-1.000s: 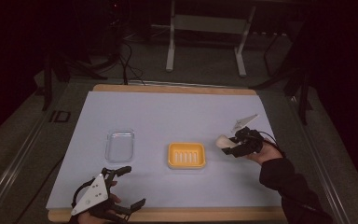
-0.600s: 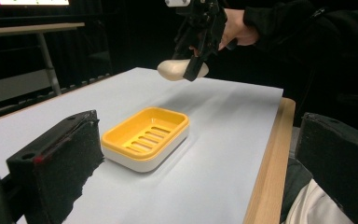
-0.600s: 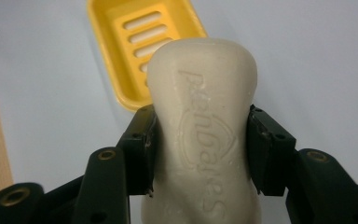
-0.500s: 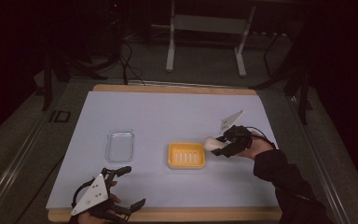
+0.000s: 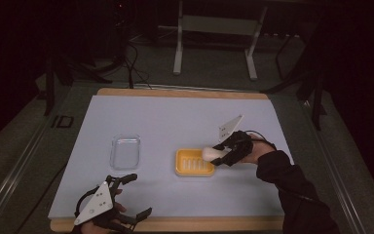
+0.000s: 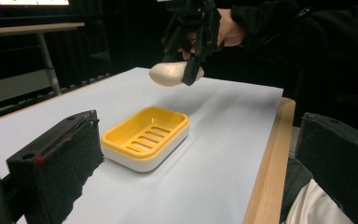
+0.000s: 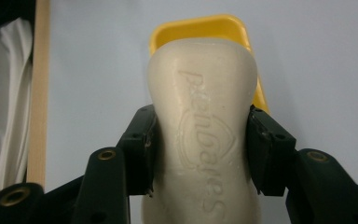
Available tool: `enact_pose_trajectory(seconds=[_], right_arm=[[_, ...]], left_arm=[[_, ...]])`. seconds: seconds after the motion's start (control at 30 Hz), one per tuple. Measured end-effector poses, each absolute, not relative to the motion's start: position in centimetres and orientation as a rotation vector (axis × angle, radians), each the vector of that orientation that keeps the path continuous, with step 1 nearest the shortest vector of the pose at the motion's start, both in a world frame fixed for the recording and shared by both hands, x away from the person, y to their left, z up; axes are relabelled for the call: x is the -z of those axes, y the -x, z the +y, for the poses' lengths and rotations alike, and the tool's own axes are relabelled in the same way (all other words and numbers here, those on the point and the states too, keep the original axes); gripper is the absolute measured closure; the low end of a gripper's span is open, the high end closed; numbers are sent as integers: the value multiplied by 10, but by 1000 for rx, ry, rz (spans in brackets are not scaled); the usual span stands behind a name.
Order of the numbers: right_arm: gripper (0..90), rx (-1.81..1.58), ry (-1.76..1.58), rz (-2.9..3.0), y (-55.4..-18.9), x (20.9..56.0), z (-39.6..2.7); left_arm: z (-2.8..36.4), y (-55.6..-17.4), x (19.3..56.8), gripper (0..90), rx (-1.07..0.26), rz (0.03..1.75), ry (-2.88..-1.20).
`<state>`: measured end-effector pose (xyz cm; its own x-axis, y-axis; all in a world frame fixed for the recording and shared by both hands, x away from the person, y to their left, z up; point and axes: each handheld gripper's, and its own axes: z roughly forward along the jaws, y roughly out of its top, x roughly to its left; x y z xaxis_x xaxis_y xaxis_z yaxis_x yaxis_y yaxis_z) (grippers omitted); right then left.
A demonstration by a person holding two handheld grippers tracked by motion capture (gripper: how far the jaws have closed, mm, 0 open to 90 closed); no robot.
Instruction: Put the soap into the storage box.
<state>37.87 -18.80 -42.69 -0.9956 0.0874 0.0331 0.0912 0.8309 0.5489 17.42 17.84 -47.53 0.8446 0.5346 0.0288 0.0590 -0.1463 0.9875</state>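
Observation:
A cream bar of soap [image 7: 200,135] with embossed lettering is clamped between the jaws of my right gripper [image 5: 219,155]. In the high view the soap [image 5: 208,153] hangs just above the right end of the yellow soap dish [image 5: 191,163], which sits mid-table. The left gripper view shows the soap [image 6: 168,74] in the air over the far end of the dish [image 6: 144,136]. My left gripper [image 5: 132,195] rests near the front left edge of the table, its jaws wide apart with nothing between them.
A clear plastic lid or tray [image 5: 125,151] lies left of the dish on the pale blue mat [image 5: 165,117]. The wooden table edge [image 5: 175,224] runs along the front. A metal stand [image 5: 214,29] is beyond the table.
My right gripper has carried the soap leftward from the table's right side to above the dish's right end. The left gripper has stayed put.

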Motion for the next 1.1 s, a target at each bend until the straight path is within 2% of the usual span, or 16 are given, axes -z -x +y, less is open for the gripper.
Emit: enact_pose_trajectory(seconds=[0.7, 1.1], right_arm=[[494, 997, -128, -2884, -385, 431, -153], [494, 965, -216, -2888, -392, 447, -141]], left_arm=[[179, -174, 475, 7, -438, 465, -1685], [179, -174, 475, 7, -432, 465, -1679]])
